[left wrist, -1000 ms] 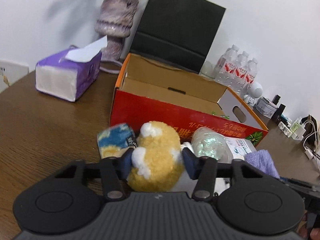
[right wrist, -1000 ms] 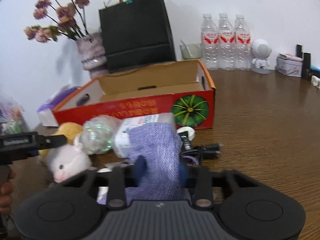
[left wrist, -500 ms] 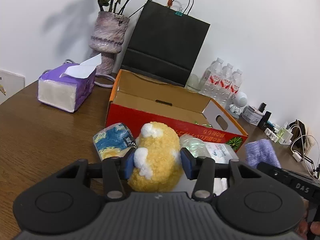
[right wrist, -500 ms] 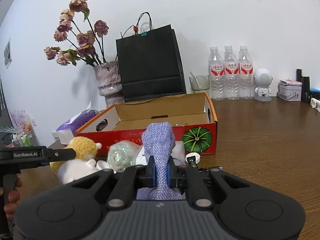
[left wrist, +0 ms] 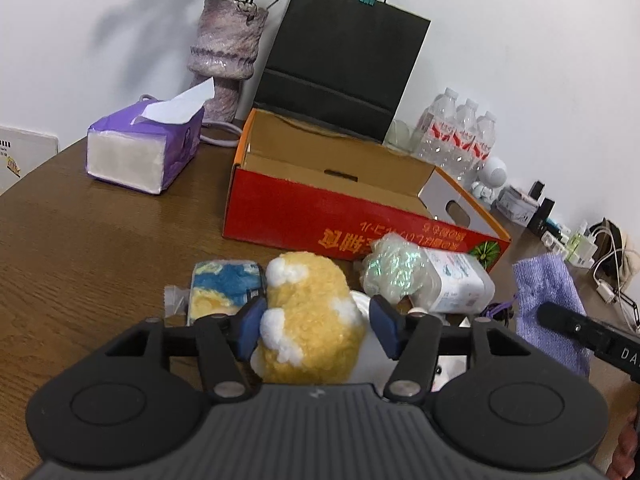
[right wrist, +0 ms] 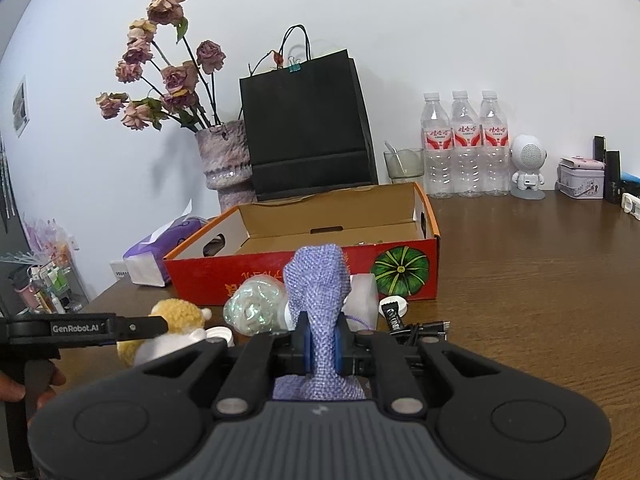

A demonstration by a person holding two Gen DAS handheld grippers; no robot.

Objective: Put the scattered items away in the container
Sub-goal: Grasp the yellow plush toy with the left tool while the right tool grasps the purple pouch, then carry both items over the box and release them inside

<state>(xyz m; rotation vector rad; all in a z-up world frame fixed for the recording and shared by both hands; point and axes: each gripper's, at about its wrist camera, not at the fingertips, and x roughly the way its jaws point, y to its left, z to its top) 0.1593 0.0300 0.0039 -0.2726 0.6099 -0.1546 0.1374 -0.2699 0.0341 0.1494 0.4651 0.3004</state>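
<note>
Bottles point(right wrist: 466, 148) 3, box point(right wrist: 280, 276) 1, bag point(right wrist: 306, 128) 1

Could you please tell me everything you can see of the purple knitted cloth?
The purple knitted cloth is a lavender piece of soft, open-weave fabric, like a small pouch or rag. The right gripper is shut on its middle, pinching it narrow, so its upper part stands up rounded above the pads while the lower part bunches below them. In the left wrist view it hangs beside the red cardboard box, apparently lifted clear of the table.
</note>
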